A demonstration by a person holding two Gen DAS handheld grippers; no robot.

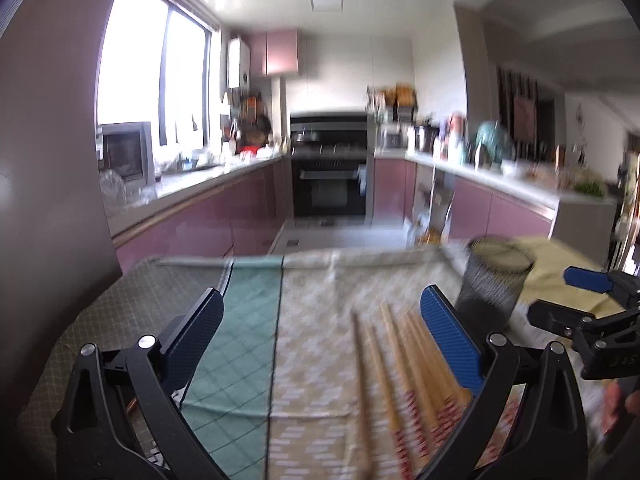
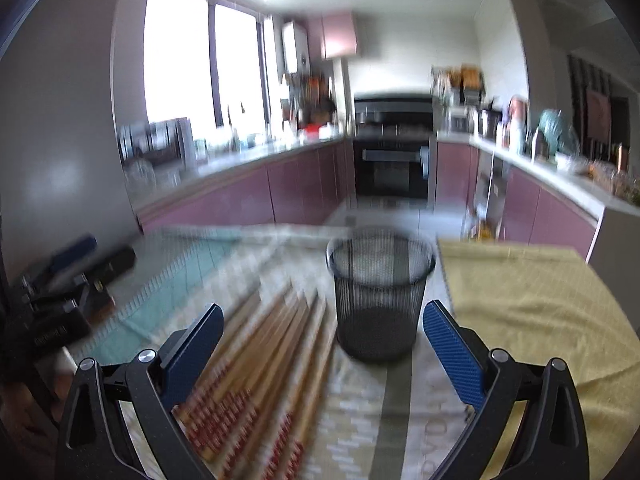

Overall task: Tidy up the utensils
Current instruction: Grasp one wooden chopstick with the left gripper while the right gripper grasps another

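Note:
Several wooden chopsticks [image 1: 404, 364] with red-printed ends lie side by side on a patterned cloth; they also show in the right wrist view [image 2: 264, 352]. A black mesh cup [image 2: 380, 300] stands upright and empty just right of them, also in the left wrist view [image 1: 494, 280]. My left gripper [image 1: 322, 334] is open above the cloth, its right finger over the chopsticks. My right gripper [image 2: 322, 344] is open, with the chopsticks and the cup between its fingers. The right gripper shows at the right edge of the left view [image 1: 576, 300]. Both views are blurred.
The table carries a beige and teal cloth [image 1: 248, 340] and a yellow towel [image 2: 532, 320] at the right. The table's far edge [image 1: 280, 260] drops to a kitchen floor. Pink cabinets, counters and a black oven [image 1: 328, 168] lie beyond.

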